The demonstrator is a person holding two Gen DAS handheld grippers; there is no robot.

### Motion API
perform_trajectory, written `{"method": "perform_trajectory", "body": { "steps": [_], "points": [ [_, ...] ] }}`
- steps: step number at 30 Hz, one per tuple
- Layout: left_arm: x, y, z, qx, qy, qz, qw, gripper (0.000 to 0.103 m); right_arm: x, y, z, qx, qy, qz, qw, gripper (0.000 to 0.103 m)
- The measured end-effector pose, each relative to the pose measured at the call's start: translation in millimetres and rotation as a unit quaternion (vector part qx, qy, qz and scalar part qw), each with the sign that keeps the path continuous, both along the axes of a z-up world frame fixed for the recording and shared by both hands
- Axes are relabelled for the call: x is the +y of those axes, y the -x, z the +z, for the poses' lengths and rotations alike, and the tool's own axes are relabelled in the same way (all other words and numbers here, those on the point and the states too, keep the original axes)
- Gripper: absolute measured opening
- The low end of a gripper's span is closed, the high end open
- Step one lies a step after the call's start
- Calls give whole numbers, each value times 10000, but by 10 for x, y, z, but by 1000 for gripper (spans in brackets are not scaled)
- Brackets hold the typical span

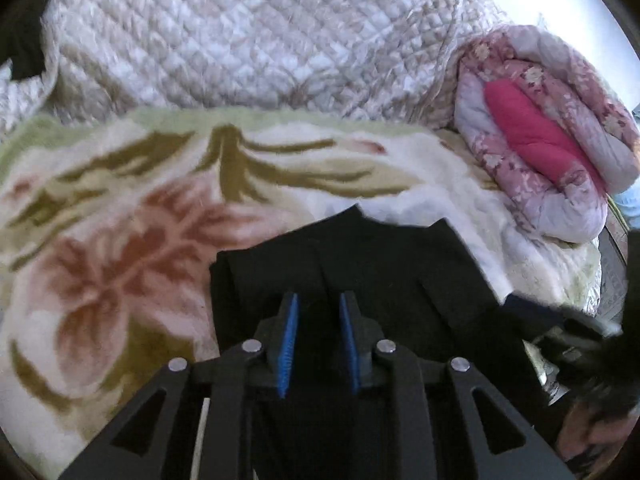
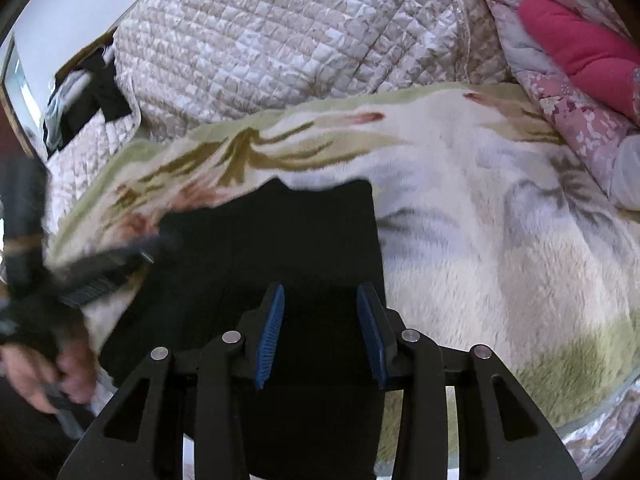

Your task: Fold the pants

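Note:
Black pants (image 1: 384, 272) lie flat on a floral fleece blanket (image 1: 120, 240), both legs pointing away from me. In the left wrist view my left gripper (image 1: 318, 300) hovers over the near part of the pants with its blue pads apart and nothing between them. In the right wrist view the pants (image 2: 288, 240) fill the centre, and my right gripper (image 2: 320, 294) is open above their near end. The left gripper (image 2: 100, 276) shows blurred at the left edge of the right wrist view, over the pants' left side.
A quilted beige bedspread (image 1: 240, 40) lies bunched behind the blanket. A rolled pink floral duvet (image 1: 552, 132) sits at the right; it also shows in the right wrist view (image 2: 580, 60). Dark clothes (image 2: 92, 96) hang at the far left. The blanket (image 2: 500, 220) extends right.

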State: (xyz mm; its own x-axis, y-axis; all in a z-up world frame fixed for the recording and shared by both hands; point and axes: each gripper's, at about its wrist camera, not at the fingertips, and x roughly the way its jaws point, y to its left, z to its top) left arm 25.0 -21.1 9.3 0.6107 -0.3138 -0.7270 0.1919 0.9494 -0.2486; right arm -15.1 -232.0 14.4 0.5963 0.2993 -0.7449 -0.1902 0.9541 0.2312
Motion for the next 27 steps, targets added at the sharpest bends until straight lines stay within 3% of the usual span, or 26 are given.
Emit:
{"method": "perform_trajectory", "body": {
  "steps": [6, 11, 16, 19, 27],
  "points": [
    [47, -54, -21, -52, 78, 21, 10000, 24, 28, -472, 125, 61, 33, 178, 9998, 38],
    [36, -65, -50, -176, 18, 8, 9998, 24, 68, -861, -301, 744, 142, 175, 9970, 38],
    [61, -15, -28, -252, -7, 27, 9997, 25, 72, -743, -169, 417, 272, 139, 9987, 38],
    [86, 78, 1, -284, -105, 105, 9995, 37, 17, -588, -115, 269, 179, 144, 9994, 38],
    [214, 297, -14, -108, -16, 294, 9995, 46, -50, -355, -123, 166, 237, 215, 9993, 38]
  ]
}}
